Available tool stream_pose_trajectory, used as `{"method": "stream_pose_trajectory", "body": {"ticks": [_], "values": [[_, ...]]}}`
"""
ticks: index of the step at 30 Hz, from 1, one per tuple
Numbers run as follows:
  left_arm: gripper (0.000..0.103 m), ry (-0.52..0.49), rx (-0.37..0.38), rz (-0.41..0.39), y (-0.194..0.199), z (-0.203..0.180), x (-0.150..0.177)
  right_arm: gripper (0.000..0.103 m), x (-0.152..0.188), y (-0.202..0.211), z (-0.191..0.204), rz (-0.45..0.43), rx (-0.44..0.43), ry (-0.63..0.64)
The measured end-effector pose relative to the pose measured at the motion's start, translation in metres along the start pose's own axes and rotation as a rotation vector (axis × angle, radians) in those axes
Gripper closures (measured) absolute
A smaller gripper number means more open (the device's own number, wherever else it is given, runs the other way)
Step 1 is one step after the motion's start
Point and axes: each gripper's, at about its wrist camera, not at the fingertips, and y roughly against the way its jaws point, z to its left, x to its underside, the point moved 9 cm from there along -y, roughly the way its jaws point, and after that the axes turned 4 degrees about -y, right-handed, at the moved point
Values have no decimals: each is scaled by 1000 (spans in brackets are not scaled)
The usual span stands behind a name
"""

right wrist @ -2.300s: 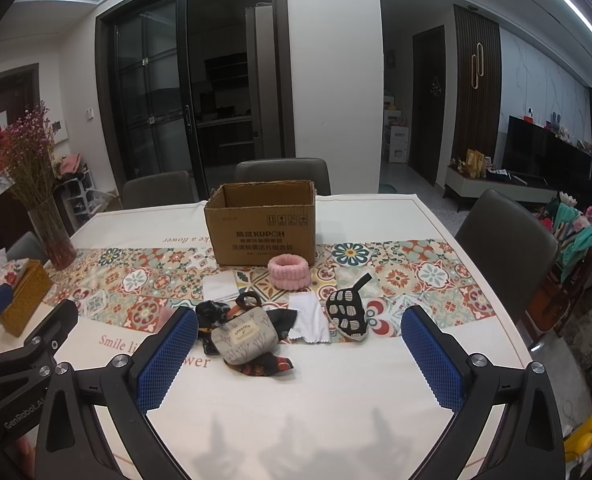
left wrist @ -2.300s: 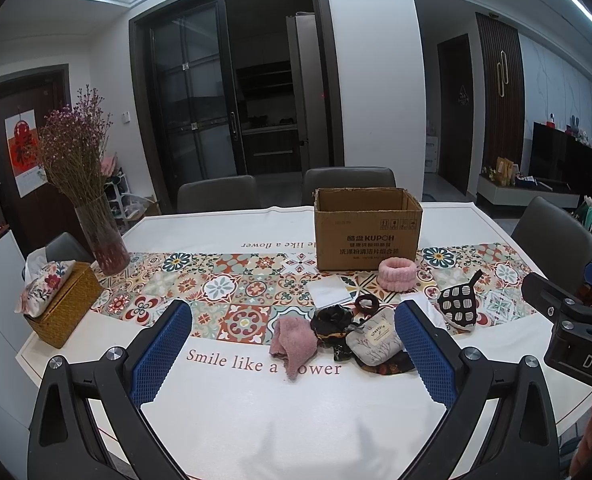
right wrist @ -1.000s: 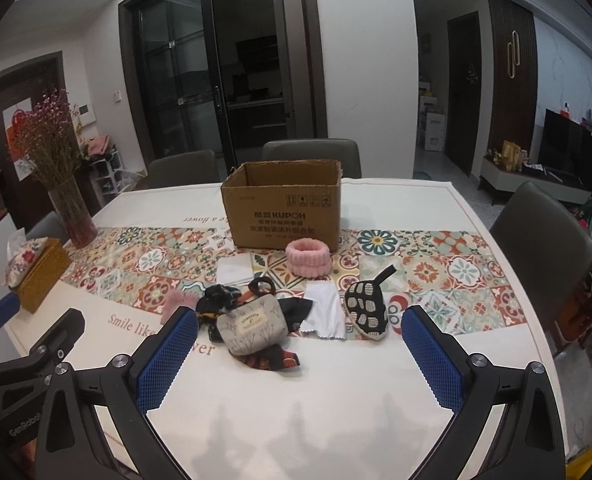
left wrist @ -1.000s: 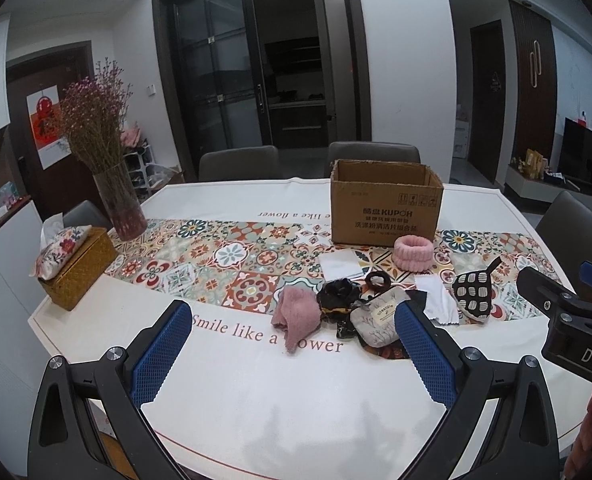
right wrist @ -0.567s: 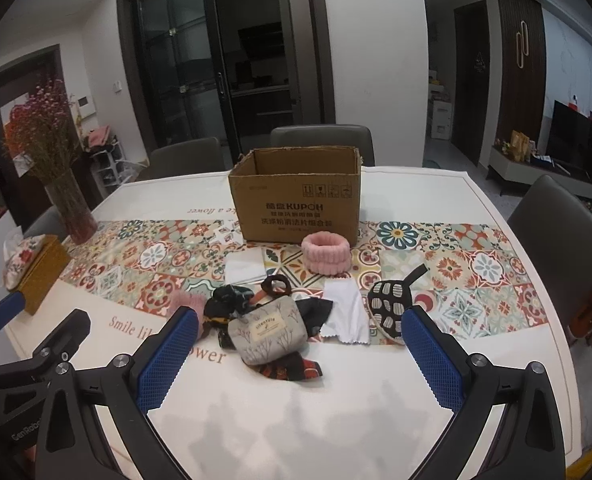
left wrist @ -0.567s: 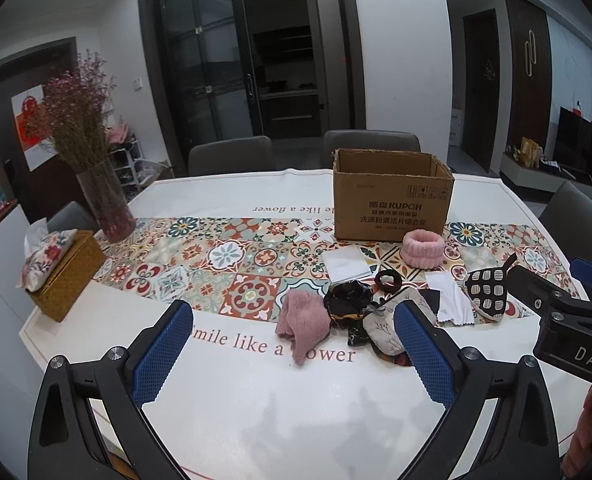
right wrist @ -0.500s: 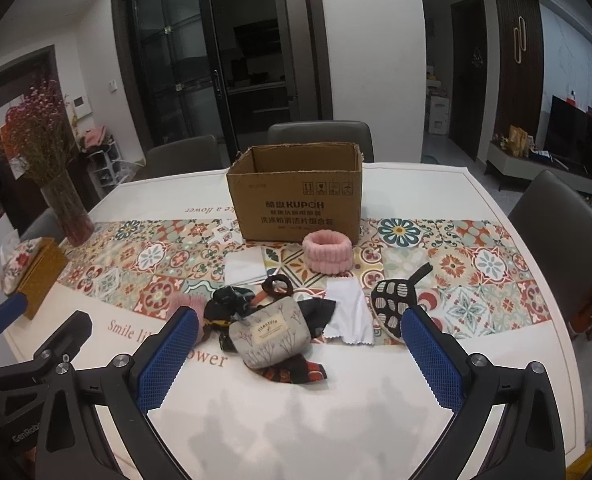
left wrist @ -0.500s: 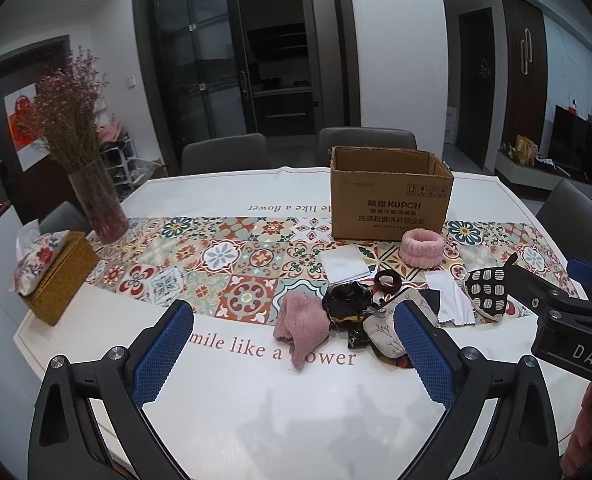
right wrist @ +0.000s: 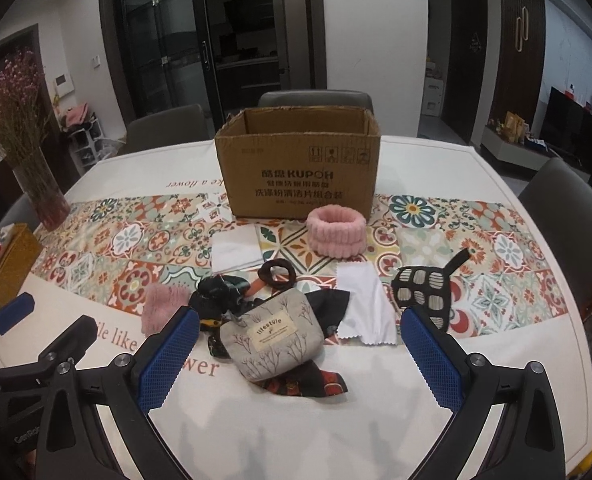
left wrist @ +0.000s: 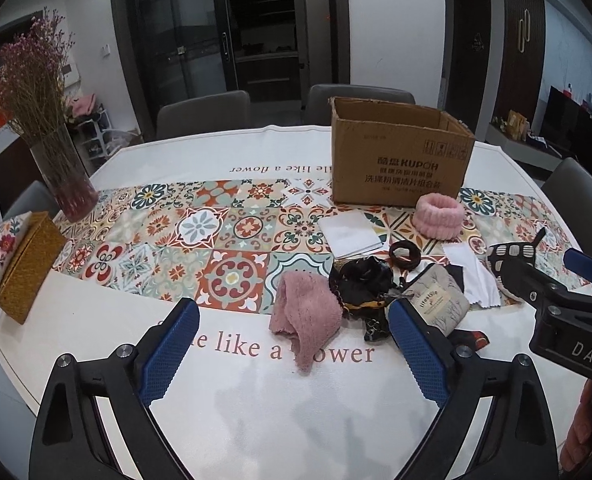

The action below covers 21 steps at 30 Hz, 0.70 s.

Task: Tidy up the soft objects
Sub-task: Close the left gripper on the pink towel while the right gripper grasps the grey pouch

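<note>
Soft objects lie in a loose pile on the table in front of an open cardboard box [right wrist: 298, 164] [left wrist: 402, 152]. A pink knit cloth [left wrist: 306, 314] lies just ahead of my open, empty left gripper [left wrist: 291, 344]. A grey "lifestyle" pouch [right wrist: 273, 336] [left wrist: 436, 300] lies just ahead of my open, empty right gripper [right wrist: 300, 348], on a dark patterned cloth [right wrist: 308, 382]. Around them are a black scrunchie [right wrist: 215, 292], a brown hair tie [right wrist: 276, 272], a pink headband [right wrist: 336, 230], two white cloths [right wrist: 366, 306] and a black-and-white mitt [right wrist: 422, 288].
A vase of dried purple flowers [left wrist: 61, 176] and a wicker tissue box [left wrist: 19, 264] stand at the table's left. Grey chairs surround the table [left wrist: 279, 432]. The right gripper shows at the right edge of the left wrist view [left wrist: 556, 308].
Both grippers have moved forward and lower toward the pile; the objects look larger and closer. Both stay open. Nothing on the table has moved.
</note>
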Motion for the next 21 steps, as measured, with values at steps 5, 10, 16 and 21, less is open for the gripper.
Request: {"method": "stream_pose_trajectory", "body": {"ticks": [5,10,16,21], "values": [[13,20,-17,17,-28,-2,4,8,10,-33,-5,60,-26,-36],[18,39,-13,28,-50,-9,11,13,23,-61,-14,114,-49,-92],[26,31,-18,56,-74,-15,25,23,39,-86,-22,159,-64,-147],[34,41,-17,59,-89,-15,30,32,48,-102,-25,189,-73,-185]]}}
